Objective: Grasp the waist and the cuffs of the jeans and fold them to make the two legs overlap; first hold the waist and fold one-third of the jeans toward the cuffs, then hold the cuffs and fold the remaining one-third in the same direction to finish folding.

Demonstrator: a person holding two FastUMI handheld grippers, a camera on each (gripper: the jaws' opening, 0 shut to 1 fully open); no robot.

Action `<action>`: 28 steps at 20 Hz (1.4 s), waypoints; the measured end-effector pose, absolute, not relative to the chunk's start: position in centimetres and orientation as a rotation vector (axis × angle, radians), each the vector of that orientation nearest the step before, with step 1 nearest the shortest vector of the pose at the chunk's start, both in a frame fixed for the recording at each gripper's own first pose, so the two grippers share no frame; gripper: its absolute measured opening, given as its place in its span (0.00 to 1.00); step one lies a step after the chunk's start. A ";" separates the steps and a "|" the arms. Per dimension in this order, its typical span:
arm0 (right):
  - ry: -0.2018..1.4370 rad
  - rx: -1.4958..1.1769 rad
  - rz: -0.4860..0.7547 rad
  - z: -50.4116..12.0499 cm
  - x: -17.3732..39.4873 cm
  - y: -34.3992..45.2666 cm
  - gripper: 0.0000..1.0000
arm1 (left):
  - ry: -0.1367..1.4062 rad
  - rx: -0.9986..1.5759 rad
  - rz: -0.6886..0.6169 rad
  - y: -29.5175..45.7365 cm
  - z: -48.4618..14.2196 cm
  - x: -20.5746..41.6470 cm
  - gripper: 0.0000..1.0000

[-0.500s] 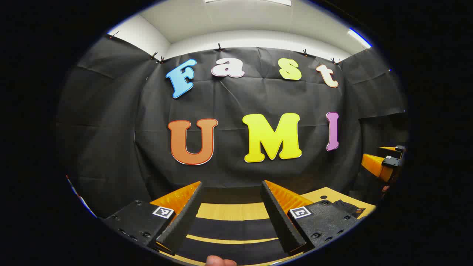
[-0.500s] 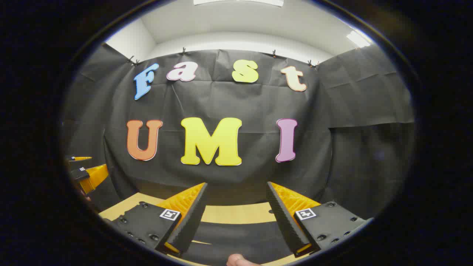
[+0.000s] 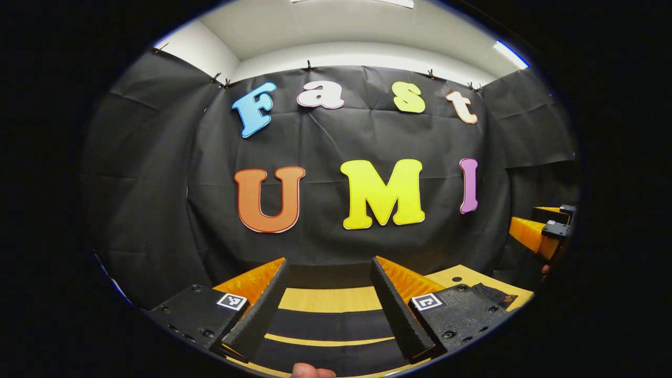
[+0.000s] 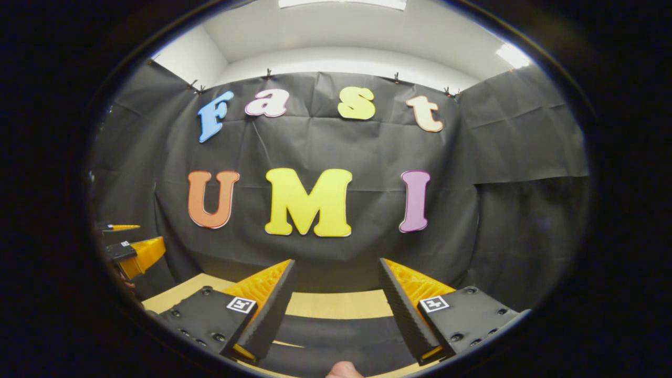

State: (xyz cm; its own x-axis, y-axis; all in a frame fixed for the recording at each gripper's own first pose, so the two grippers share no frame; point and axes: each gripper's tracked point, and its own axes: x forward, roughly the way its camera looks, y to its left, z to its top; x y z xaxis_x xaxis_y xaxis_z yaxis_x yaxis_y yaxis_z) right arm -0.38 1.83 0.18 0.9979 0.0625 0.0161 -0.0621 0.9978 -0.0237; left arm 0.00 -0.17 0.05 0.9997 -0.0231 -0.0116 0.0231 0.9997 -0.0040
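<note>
The dark jeans (image 3: 325,324) lie flat on the wooden table (image 3: 331,299), low in the left gripper view; a thin strip of table shows between two dark bands of cloth. My left gripper (image 3: 328,262) hovers open above them with nothing between its fingers. A dark corner of the jeans (image 3: 493,294) lies to its right. In the right gripper view the jeans (image 4: 336,336) also lie below my right gripper (image 4: 336,262), which is open and holds nothing. The right gripper (image 3: 546,231) appears at the far right of the left gripper view, and the left gripper (image 4: 131,252) at the far left of the right gripper view.
The booth's black cloth wall (image 3: 325,220) stands close behind the table's far edge. A fingertip of the holding hand (image 3: 312,371) shows at the bottom edge of the left gripper view, and another fingertip (image 4: 344,370) in the right gripper view.
The right gripper has turned slightly to the left, so the wall has shifted right in its view. The left gripper has barely moved. Both stay open.
</note>
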 end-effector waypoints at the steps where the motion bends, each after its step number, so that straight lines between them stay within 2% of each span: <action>1: -0.017 -0.030 0.075 0.2 -0.3 2.1 0.95 | 0.011 -0.004 -0.023 -0.2 0.1 0.0 1.00; 2: -0.015 -0.033 0.083 0.1 -0.4 2.2 0.94 | 0.010 -0.003 -0.023 -0.2 0.1 0.0 0.98; 3: -0.010 -0.035 0.087 0.0 -0.5 2.3 0.96 | 0.009 -0.002 -0.023 -0.2 0.1 0.1 0.98; 11: 0.044 -0.008 0.087 -1.2 -0.1 1.3 0.95 | 0.044 -0.008 -0.014 0.0 -0.3 0.0 0.98; 14: 0.075 0.006 0.061 -1.9 0.2 -2.0 0.95 | 0.075 0.003 0.021 1.0 -1.7 0.3 0.98; 15: 0.095 0.019 0.039 -2.2 0.3 -3.8 0.95 | 0.096 -0.004 0.043 2.2 -2.7 0.4 0.92; 16: 0.117 0.041 0.018 -2.9 0.4 -6.0 0.94 | 0.120 -0.016 0.074 4.4 -3.6 0.3 0.94; 17: 0.145 0.066 -0.006 -3.5 0.5 -8.2 0.94 | 0.151 -0.035 0.104 6.2 -4.7 0.3 1.00; 21: 0.324 0.251 -0.085 -9.5 1.2 -16.5 0.95 | 0.322 -0.184 0.167 10.5 -11.4 -0.8 1.00; 23: 0.428 0.382 -0.152 -13.6 1.2 -20.2 0.99 | 0.429 -0.317 0.222 12.8 -15.9 -2.1 1.00; 28: 0.642 0.627 -0.243 -22.6 -0.9 -24.3 0.98 | 0.696 -0.634 0.361 15.0 -28.1 -6.8 0.99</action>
State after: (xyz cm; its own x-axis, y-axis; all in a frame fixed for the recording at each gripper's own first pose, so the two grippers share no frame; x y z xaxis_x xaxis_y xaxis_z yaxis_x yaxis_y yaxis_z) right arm -0.87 -24.28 -22.64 0.7807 -0.0223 -0.6245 0.3968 0.7897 0.4679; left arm -6.79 14.97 -28.08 0.7181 0.1000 -0.6887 -0.5052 0.7555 -0.4171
